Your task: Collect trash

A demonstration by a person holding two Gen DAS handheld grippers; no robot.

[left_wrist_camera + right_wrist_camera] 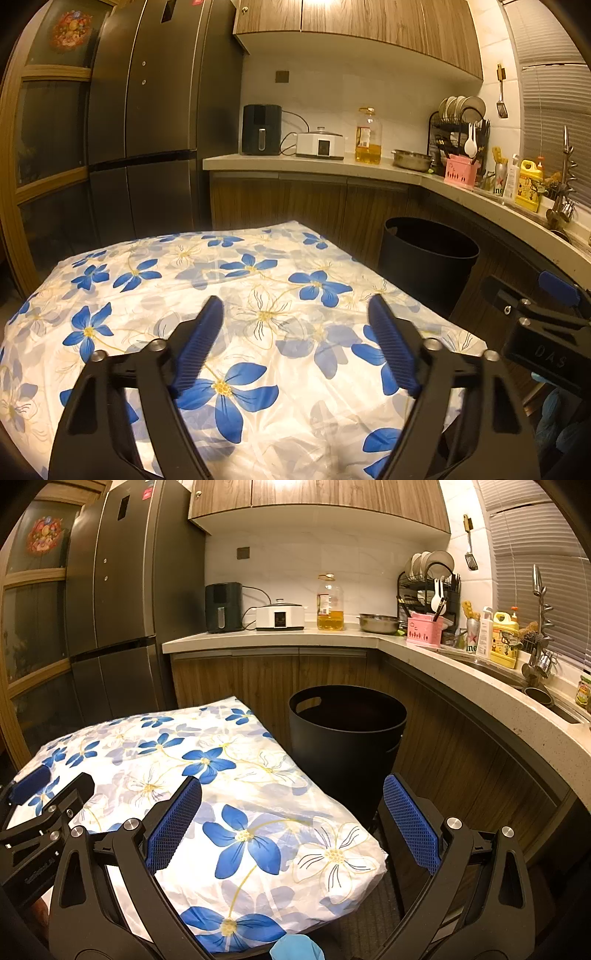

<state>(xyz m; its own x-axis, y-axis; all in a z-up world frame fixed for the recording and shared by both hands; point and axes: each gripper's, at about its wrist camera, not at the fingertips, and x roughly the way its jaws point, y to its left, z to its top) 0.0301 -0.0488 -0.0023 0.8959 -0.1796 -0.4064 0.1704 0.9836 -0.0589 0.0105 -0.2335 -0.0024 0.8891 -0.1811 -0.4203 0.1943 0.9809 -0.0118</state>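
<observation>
A table under a white cloth with blue flowers (255,236) (122,734) fills the foreground, and I see no loose trash on it. A black round bin (424,277) (332,764) stands on the floor off the table's right far corner, its inside dark. My left gripper (295,302) hovers over the cloth, open, with nothing between its blue pads. My right gripper (291,781) is open too, one finger over the table's right edge and the other over the floor before the bin. Each gripper shows at the edge of the other's view.
A curved counter (461,672) runs behind and to the right with an air fryer, cooker, oil bottle (330,605), bowl, dish rack and sink. A tall dark fridge (122,590) stands at the back left. A blue-gloved hand (295,948) shows at the bottom.
</observation>
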